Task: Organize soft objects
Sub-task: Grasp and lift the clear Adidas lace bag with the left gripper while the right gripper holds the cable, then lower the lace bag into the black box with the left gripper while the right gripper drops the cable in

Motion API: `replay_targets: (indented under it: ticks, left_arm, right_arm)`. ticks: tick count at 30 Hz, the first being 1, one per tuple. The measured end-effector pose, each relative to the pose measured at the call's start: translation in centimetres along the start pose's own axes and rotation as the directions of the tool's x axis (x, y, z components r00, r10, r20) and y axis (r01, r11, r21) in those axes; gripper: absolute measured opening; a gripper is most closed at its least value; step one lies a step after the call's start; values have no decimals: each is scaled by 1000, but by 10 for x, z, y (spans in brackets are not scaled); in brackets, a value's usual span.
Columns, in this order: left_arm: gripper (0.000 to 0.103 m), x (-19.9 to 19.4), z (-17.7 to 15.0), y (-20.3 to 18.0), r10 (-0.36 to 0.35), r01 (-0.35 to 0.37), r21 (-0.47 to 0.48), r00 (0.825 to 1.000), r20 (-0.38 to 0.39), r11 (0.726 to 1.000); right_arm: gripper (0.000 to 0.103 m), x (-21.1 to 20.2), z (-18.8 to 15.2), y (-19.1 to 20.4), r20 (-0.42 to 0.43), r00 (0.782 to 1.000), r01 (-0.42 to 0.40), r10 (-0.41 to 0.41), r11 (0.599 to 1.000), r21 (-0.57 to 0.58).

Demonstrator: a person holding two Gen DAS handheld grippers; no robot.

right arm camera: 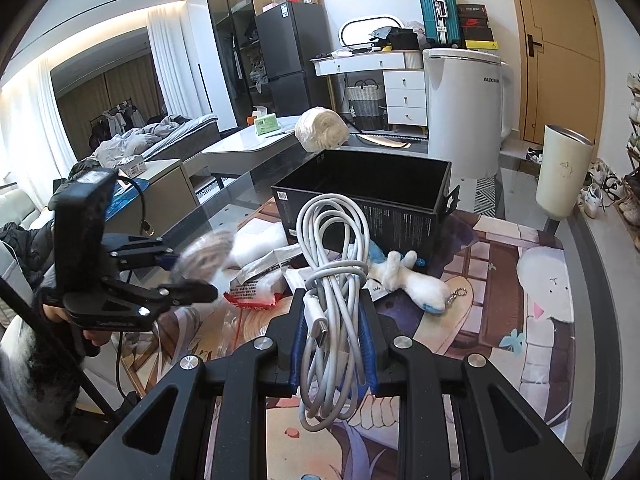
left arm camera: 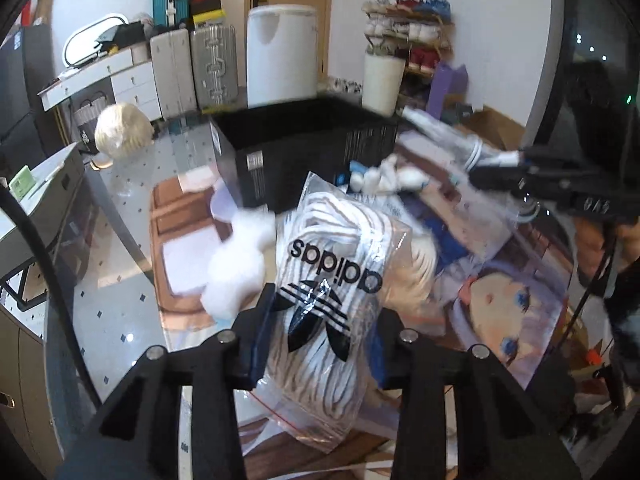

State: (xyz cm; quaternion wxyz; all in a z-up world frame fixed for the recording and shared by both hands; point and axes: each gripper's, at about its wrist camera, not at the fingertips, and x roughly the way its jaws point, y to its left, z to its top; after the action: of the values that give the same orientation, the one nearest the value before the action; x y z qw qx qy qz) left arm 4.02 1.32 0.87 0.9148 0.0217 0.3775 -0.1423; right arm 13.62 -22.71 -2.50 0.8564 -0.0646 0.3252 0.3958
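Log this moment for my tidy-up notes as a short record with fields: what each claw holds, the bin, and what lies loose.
left claw: shut on adidas bag, clear plastic with white striped fabric inside
right claw: shut on white cable, coiled
black box: open-topped, on the printed mat; what shows of its inside looks empty
loose: plush keychain beside the box

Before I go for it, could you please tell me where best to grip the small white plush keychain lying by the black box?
Probably across the plush keychain's narrow middle, coming from above: it lies flat on the mat, limbs splayed, the black box close behind.
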Motion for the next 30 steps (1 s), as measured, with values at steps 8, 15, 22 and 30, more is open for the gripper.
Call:
replay_targets:
  ticks: [8, 15, 22, 30]
  left_arm:
    - [38, -15, 33, 9, -17, 24, -60, 994, 112, 998]
    - [38, -6, 67, 18, 0, 14, -95, 988, 155, 995]
    - [38, 14, 90, 25, 22, -4, -110, 988, 154, 994]
    - [39, 37, 114, 35, 31, -11, -128, 988, 152, 992]
  right_arm:
    - [23, -2, 15, -2, 10, 1000, 12, -11, 1000, -20]
    - [23, 0, 36, -13, 18, 1000, 21, -20, 999, -29]
    - [23, 13, 60, -26, 8, 1000, 24, -23, 998, -50]
    - [23, 38, 85, -34, -26, 999, 23, -25, 994, -105]
